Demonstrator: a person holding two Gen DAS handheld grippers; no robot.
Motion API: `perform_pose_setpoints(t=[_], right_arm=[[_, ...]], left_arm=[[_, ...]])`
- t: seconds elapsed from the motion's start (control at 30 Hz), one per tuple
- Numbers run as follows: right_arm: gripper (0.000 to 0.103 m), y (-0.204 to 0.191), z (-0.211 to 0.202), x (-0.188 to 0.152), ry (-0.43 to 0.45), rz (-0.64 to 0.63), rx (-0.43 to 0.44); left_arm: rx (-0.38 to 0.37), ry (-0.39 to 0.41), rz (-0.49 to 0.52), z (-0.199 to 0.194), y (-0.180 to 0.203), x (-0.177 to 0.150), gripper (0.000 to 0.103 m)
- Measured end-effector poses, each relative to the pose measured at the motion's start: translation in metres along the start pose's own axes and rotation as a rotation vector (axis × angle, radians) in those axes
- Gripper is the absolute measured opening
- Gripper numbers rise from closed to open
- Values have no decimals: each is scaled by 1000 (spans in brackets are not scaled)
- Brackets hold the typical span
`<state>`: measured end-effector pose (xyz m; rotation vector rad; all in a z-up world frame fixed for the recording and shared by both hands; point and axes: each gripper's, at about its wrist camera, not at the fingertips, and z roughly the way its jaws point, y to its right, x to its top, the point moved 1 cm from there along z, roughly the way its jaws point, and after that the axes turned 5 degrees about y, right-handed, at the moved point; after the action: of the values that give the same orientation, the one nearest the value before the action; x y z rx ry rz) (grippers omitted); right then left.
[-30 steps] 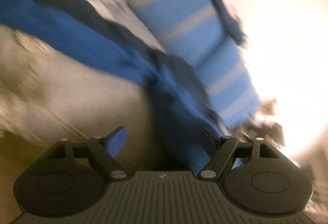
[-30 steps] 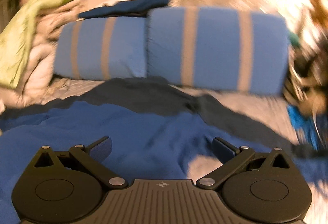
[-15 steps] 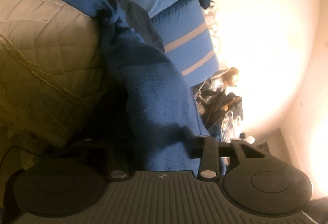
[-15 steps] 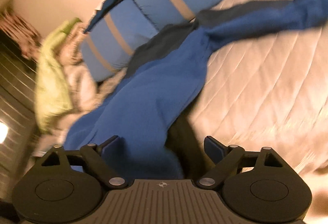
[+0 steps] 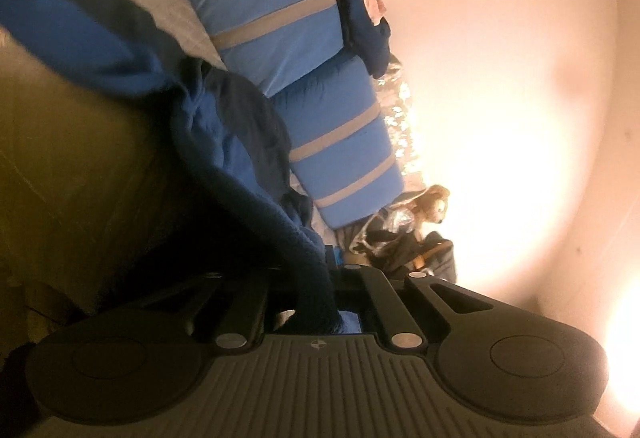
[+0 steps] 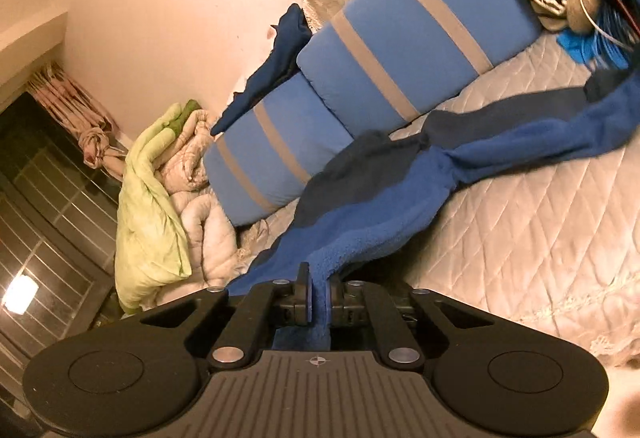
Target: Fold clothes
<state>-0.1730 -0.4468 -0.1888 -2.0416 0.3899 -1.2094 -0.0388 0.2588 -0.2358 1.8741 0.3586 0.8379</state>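
Now both claws are clamped on 1 blue fleece garment, its fabric running in a band from each across the bed. The right claw (image 6: pixel 319 298) has its jaws closed on a pinched edge of the fleece (image 6: pixel 384 205), blue cloth filling the narrow slot between the pads; its jaws have just been closing. From there the garment climbs up and to the right of the claw, twists into a knot-like bunch, then trails off toward the far right edge of the frame. A darker navy panel (image 6: pixel 360 169) runs along its upper side. Right of the claw, the quilted bedspread (image 6: pixel 540 238) lies bare. Ahead, 2 blue striped pillows (image 6: pixel 400 49) line the wall, a navy garment (image 6: pixel 276 69) draped behind them. Left of the claw sit a green sheet (image 6: pixel 148 205) and a bunched pale quilt (image 6: pixel 200 213).

The left claw (image 5: pixel 316 312) is also gripping the fleece (image 5: pixel 224 141), its jaws having just closed on a dark fold that hangs between them. The cloth rises ahead and left. The pillows (image 5: pixel 280 21) stand ahead; a plain wall (image 5: pixel 500 77) fills the right side. A stuffed toy (image 5: pixel 432 201) and clutter sit just ahead and right.
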Motion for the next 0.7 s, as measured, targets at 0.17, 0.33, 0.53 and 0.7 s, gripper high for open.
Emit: perform_pose_setpoints(t=[0.17,0.33,0.53,0.7], right_arm=[[24,-2,18,-7,-159,-138,-188],[91,0,23,1,-38,-219,-350],[103,-28,65,16,77,-397,-376],[103,-57,129,15,55,-550,-369]], left_arm=[[176,-104,63,9,-12,-6,18],[259,36,-29,-13,-48,-1,63],[527,240,97,-34,-59,22,77],[690,343,169,-41,-72,39,76]])
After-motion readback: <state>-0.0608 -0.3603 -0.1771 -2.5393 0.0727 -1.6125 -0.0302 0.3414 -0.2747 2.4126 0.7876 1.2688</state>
